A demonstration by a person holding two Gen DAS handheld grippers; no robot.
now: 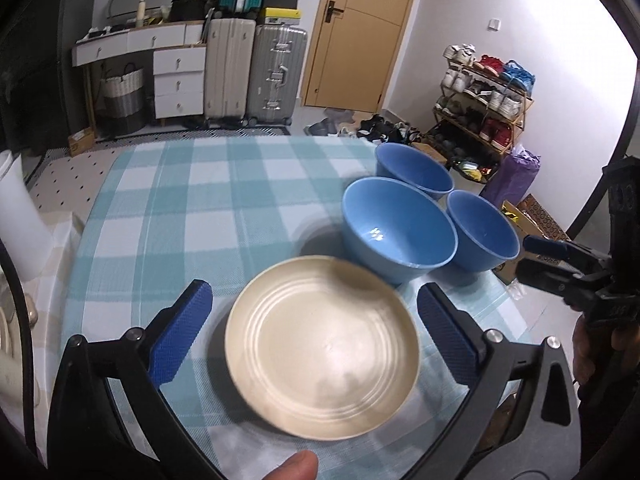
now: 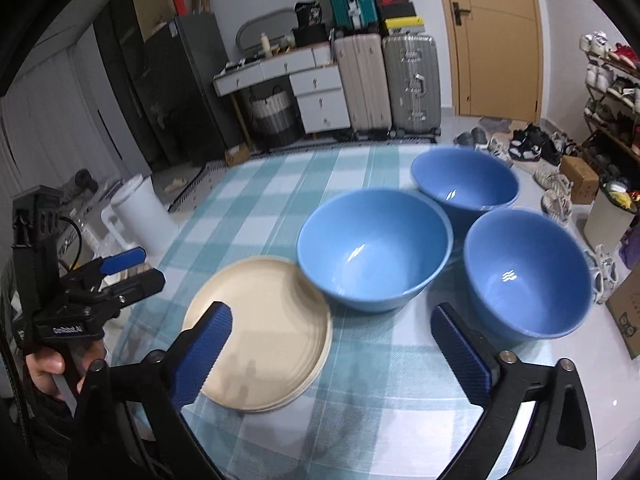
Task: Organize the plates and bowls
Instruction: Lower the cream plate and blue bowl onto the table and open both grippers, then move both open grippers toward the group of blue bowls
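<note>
The desk (image 1: 192, 208), covered in a pale teal-and-white checked cloth, carries everything the task concerns. On its right side stand three blue bowls in a tight cluster: the nearest-centre bowl (image 2: 374, 248), a second bowl (image 2: 526, 272) just beside it to the right, and a third bowl (image 2: 464, 180) behind the two. All three sit upright and separate, none nested yet. Left of the centre bowl lies the cream plate stack (image 2: 260, 336); the right wrist view shows layered rims at its near edge, so it appears to be several plates together, its far rim close against the centre bowl, though whether they touch I cannot tell.

The left hand-held gripper (image 1: 316, 336) hangs above the plates with its jaws spread wide and nothing between the pads. The right hand-held gripper (image 2: 332, 350) is likewise released and empty, poised over bare cloth in front of the bowls.

The plates look settled, so the bowls are probably next. To nest them well, take one bowl by its rim wall with one pad inside and one outside, lift it clear of its neighbours before moving sideways, and lower it centred into another. The crowding is the risk: a wide jaw could knock the adjacent bowl.
</note>
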